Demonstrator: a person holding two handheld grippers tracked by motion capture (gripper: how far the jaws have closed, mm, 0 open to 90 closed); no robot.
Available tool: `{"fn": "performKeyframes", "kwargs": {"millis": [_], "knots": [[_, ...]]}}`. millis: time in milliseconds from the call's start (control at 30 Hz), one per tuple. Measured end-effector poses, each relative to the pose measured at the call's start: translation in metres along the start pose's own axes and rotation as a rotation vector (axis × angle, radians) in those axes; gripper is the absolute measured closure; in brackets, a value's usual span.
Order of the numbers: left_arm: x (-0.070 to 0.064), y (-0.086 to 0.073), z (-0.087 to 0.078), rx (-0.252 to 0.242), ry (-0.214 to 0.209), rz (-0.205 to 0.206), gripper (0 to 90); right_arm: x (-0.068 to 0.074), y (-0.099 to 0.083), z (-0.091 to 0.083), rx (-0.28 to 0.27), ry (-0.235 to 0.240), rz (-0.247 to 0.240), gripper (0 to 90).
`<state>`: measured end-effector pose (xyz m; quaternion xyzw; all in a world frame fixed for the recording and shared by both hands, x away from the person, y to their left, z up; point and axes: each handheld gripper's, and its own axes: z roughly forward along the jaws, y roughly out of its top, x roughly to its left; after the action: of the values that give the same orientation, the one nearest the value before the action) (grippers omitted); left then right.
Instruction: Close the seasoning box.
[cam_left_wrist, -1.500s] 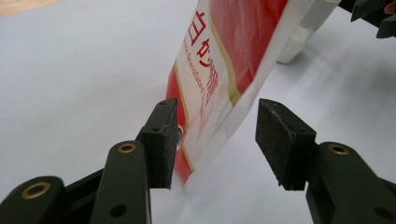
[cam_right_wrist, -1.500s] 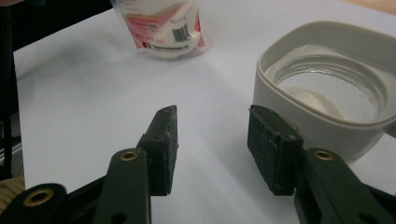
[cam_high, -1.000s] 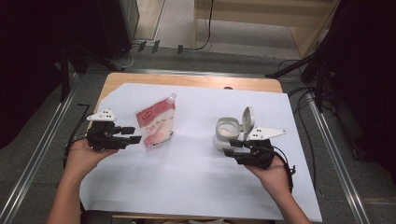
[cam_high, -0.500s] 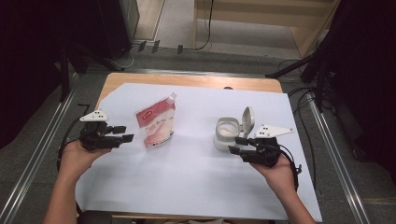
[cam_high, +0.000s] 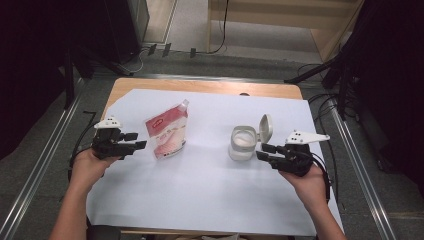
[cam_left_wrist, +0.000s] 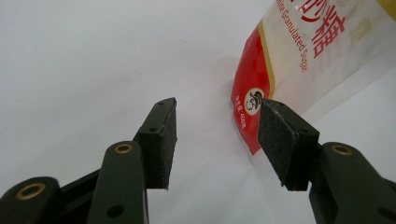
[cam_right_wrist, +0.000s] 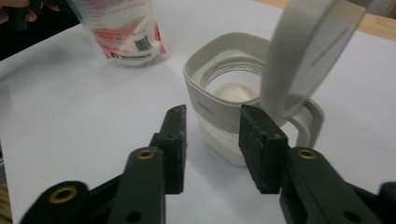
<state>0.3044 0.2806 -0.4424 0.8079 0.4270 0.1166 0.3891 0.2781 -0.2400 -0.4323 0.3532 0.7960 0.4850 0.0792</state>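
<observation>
Left gripper (cam_high: 134, 140) backed from sugar pouch (cam_high: 167, 133); right gripper (cam_high: 262, 151) beside jar (cam_high: 243, 143); both agape

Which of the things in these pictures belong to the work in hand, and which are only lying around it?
Belong to the work:
- sugar pouch, standing, next to the open left gripper
- white container, lid flipped up, white grains inside, in front of the open right gripper

Only around it:
- white sheet over the table
- cables on the floor

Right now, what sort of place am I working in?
Likely a lab or recording workspace, not a kitchen: a wooden table under a white sheet, metal rails alongside, loose cables on the floor.
</observation>
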Motion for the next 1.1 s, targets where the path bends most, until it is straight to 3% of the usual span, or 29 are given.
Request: {"fn": "performKeyframes", "kwargs": {"millis": [100, 233, 367, 433, 500, 667, 833, 1100], "knots": [[-0.002, 0.001, 0.003, 0.004, -0.001, -0.013, 47.4, -0.006, 0.002, -0.007, -0.004, -0.006, 0.019, 70.1], [-0.003, 0.002, 0.006, 0.008, -0.007, 0.003, 47.2, -0.013, 0.001, -0.013, -0.014, -0.012, 0.038, 74.5], [-0.002, 0.002, 0.006, 0.011, -0.016, 0.002, 46.7, -0.025, -0.001, -0.015, -0.008, -0.025, 0.072, 87.6], [-0.002, 0.002, 0.006, 0.017, -0.018, 0.004, 46.7, -0.027, -0.001, -0.015, -0.011, -0.028, 0.074, 87.8], [-0.002, 0.002, 0.007, 0.007, -0.018, -0.005, 47.1, -0.035, -0.001, -0.015, -0.011, -0.066, 0.115, 89.4], [-0.002, 0.003, 0.009, 0.007, -0.035, -0.004, 47.1, -0.046, 0.000, -0.009, -0.017, -0.091, 0.155, 89.4], [-0.001, 0.002, 0.008, 0.016, -0.037, 0.003, 46.8, -0.052, 0.009, 0.005, -0.006, -0.100, 0.158, 88.2], [-0.001, 0.002, 0.006, 0.010, -0.028, 0.018, 47.0, -0.058, 0.020, 0.008, -0.009, -0.109, 0.169, 87.5]]}}
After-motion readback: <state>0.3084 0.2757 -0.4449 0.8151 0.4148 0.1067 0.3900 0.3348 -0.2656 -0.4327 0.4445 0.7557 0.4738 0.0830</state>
